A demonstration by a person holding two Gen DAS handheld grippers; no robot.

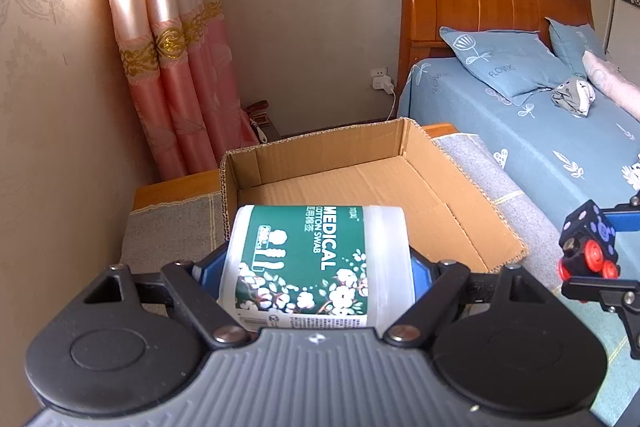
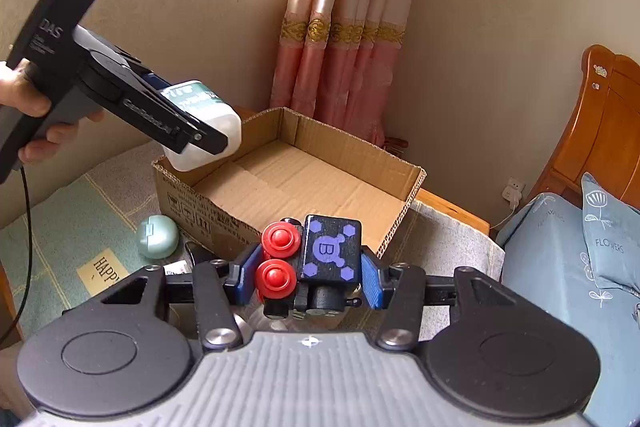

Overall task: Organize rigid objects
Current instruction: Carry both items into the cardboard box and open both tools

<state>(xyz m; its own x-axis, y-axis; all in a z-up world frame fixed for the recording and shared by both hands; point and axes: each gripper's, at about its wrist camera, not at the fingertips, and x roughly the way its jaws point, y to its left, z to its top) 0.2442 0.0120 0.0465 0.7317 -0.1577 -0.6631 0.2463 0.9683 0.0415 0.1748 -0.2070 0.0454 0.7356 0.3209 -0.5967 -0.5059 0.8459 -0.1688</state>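
My left gripper [image 1: 316, 267] is shut on a white cotton swab tub [image 1: 316, 263] with a green label, held above the near left edge of an open cardboard box [image 1: 360, 183]. The tub [image 2: 208, 123] and left gripper [image 2: 188, 131] also show in the right wrist view over the box's left corner [image 2: 304, 183]. My right gripper [image 2: 308, 275] is shut on a black toy block with red wheels [image 2: 316, 259], just in front of the box's near wall. That toy [image 1: 588, 247] shows at the right edge of the left wrist view.
The box sits on a grey mat over a low wooden table [image 1: 172, 187]. A pale green egg-shaped case [image 2: 157, 235] lies left of the box. A bed with blue sheets [image 1: 540, 131] stands to the right, pink curtains [image 1: 176, 67] behind.
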